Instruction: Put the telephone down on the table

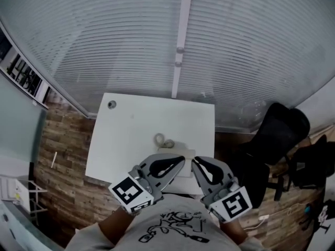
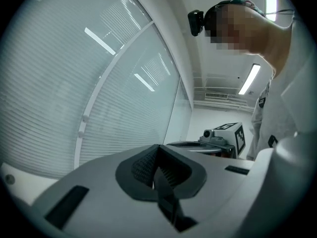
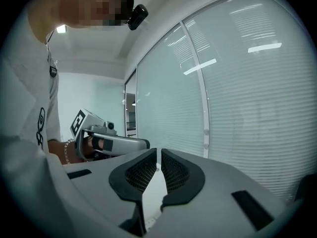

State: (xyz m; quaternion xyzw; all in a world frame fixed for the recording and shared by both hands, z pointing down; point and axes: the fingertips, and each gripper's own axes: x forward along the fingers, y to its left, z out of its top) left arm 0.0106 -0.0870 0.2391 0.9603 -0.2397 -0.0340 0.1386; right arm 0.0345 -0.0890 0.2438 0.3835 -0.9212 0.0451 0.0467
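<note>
**Telephone** (image 1: 163, 139): small pale shape, apparently lying on the white table (image 1: 120, 140) near its front edge; too small to confirm details.

**Left gripper** (image 1: 180, 161): hovering above the table's front edge, jaws pressed together, carrying nothing.

**Right gripper** (image 1: 194, 163): hovering alongside, jaws all but together, likewise empty. Both are probably idling because the set-down looks complete.
</note>
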